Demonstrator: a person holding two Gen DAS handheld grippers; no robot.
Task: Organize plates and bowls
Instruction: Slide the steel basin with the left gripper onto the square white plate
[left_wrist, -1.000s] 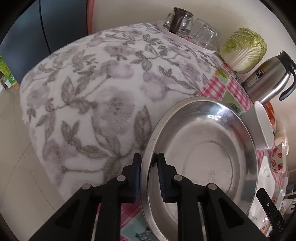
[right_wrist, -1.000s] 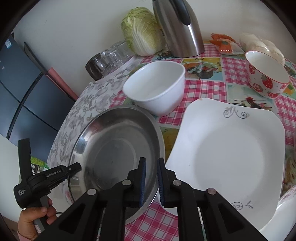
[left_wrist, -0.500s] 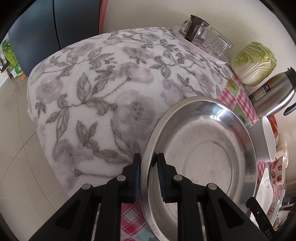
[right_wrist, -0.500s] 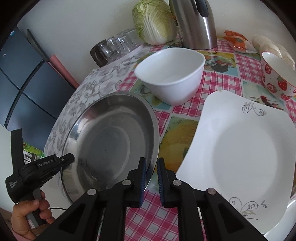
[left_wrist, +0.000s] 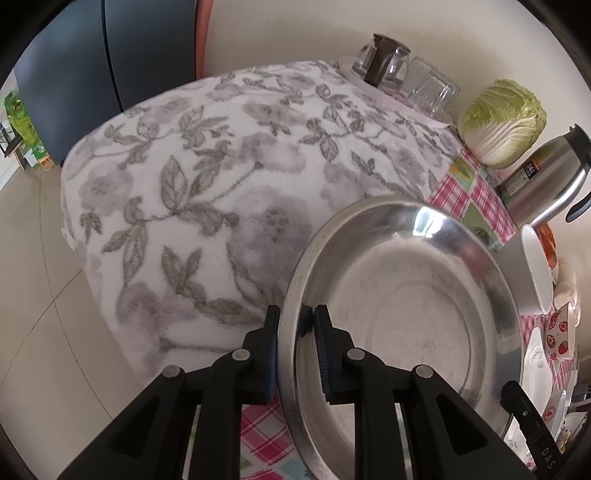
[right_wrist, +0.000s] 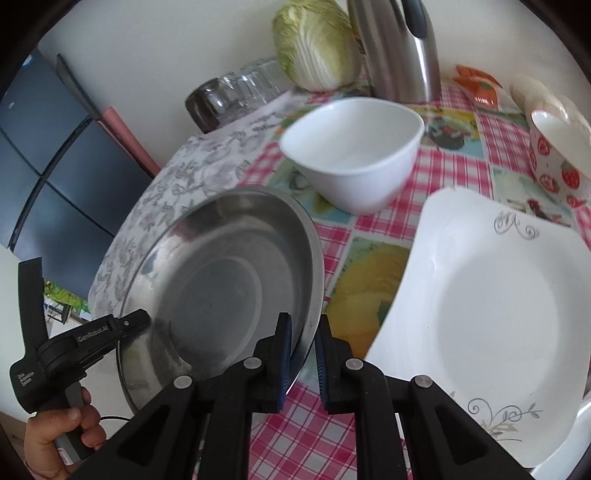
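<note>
A round steel plate (left_wrist: 406, 314) is held between both grippers. My left gripper (left_wrist: 297, 325) is shut on its left rim, one pad on each side of the edge. My right gripper (right_wrist: 303, 332) is shut on the opposite rim of the steel plate (right_wrist: 221, 280). In the right wrist view the left gripper (right_wrist: 143, 319) shows at the plate's far side, with a hand (right_wrist: 55, 432) on its grip. A plain white bowl (right_wrist: 354, 155) stands behind the plate. To its right lies a square white plate (right_wrist: 491, 317), and a strawberry bowl (right_wrist: 557, 158) stands at the far right.
A grey floral cloth (left_wrist: 207, 177) covers the table's left part, and a pink checked cloth (right_wrist: 450, 173) covers the rest. At the back wall stand upturned glasses (left_wrist: 402, 77), a cabbage (left_wrist: 502, 122) and a steel jug (left_wrist: 543, 181). Floor tiles (left_wrist: 40, 314) lie beyond the table's left edge.
Both grippers have carried the steel plate leftward, toward the floral cloth. A gap has opened between it and the square white plate. Both grips are unchanged.
</note>
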